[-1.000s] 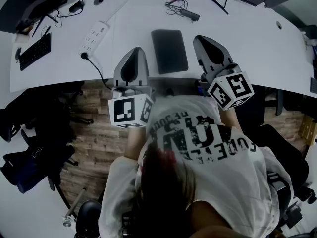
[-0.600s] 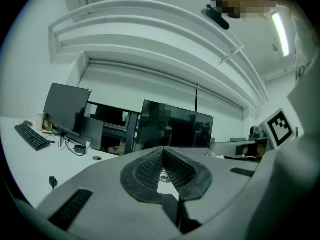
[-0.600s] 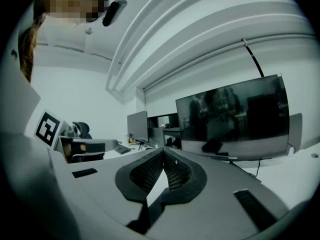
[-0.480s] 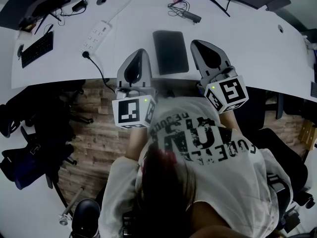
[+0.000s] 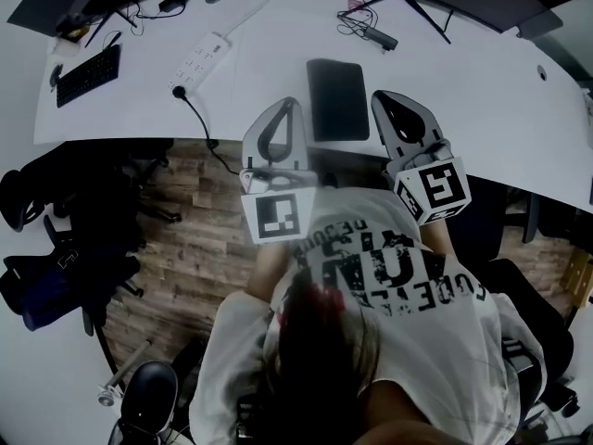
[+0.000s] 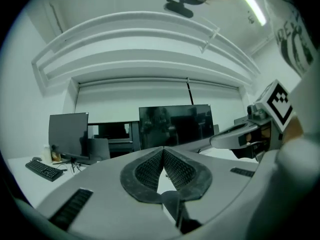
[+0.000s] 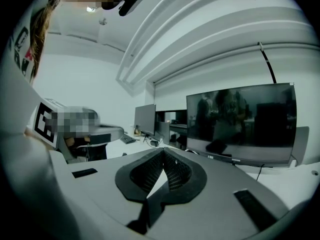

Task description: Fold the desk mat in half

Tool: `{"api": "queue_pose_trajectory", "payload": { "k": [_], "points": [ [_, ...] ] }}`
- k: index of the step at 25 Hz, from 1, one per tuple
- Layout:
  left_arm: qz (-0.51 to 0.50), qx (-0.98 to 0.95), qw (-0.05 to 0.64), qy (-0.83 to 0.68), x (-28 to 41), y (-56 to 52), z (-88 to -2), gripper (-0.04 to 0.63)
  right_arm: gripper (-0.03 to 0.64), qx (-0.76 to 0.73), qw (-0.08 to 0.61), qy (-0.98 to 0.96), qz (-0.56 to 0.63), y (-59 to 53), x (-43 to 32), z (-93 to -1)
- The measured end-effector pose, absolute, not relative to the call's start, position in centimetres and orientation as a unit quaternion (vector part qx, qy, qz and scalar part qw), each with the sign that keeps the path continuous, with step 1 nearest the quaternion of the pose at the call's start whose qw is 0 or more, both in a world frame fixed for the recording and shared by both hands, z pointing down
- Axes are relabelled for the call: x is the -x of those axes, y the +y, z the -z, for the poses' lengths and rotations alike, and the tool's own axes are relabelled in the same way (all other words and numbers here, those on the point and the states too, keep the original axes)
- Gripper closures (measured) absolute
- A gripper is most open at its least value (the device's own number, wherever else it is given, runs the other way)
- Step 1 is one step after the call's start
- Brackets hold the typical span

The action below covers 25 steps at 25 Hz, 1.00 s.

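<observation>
The desk mat (image 5: 338,100) is a small dark rectangle lying flat on the white desk (image 5: 482,91), close to its front edge. My left gripper (image 5: 288,104) rests just left of the mat and my right gripper (image 5: 386,97) just right of it, both pointing away from the person. Neither touches the mat. In the left gripper view the left gripper (image 6: 163,149) has its ribbed pads closed tip to tip with nothing between them. In the right gripper view the right gripper (image 7: 162,152) is shut the same way and holds nothing.
A white power strip (image 5: 199,60) with a black cord, a black keyboard (image 5: 88,74) and loose cables (image 5: 366,28) lie farther back on the desk. Dark monitors (image 7: 240,124) stand along the back. Black office chairs (image 5: 65,248) crowd the wooden floor at the left.
The head view has shifted, so desk and mat sit lower and further right. Both grippers stay shut beside the mat; the left one has edged closer to it.
</observation>
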<state>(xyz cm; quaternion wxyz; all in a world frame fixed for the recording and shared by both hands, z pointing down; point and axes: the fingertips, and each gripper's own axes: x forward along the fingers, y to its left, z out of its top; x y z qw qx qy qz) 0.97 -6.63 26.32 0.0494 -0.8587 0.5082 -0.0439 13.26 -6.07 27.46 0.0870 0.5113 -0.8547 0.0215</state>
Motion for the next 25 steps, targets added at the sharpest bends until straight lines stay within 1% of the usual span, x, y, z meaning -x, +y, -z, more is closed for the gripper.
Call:
{"api": "queue_pose_trajectory", "payload": {
  "k": [3,7,10,20,25],
  "points": [
    [0.052,0.859,0.055,0.507,-1.4,-6.1,-26.8,0.592,0.617,-0.507,0.092,-0.857,-0.029,-5.7,-13.3,-28.3],
    [0.033,0.859,0.019,0.511,-1.4,-5.6,-27.7,0.592,0.617,-0.500,0.096,-0.860,-0.033,-5.4,-12.8,-29.1],
    [0.029,0.857,0.005,0.514,-0.6,-5.3,-27.9,0.592,0.617,-0.495,0.095,-0.863,-0.037,-5.3,-11.9,-29.3],
    [0.027,0.852,-0.003,0.523,0.7,-5.4,-28.2,0.592,0.617,-0.483,0.095,-0.869,-0.035,-5.6,-10.4,-29.5],
    [0.030,0.858,0.005,0.513,0.6,-5.8,-28.2,0.592,0.617,-0.486,0.098,-0.868,-0.037,-5.9,-10.1,-29.6]
  ]
}}
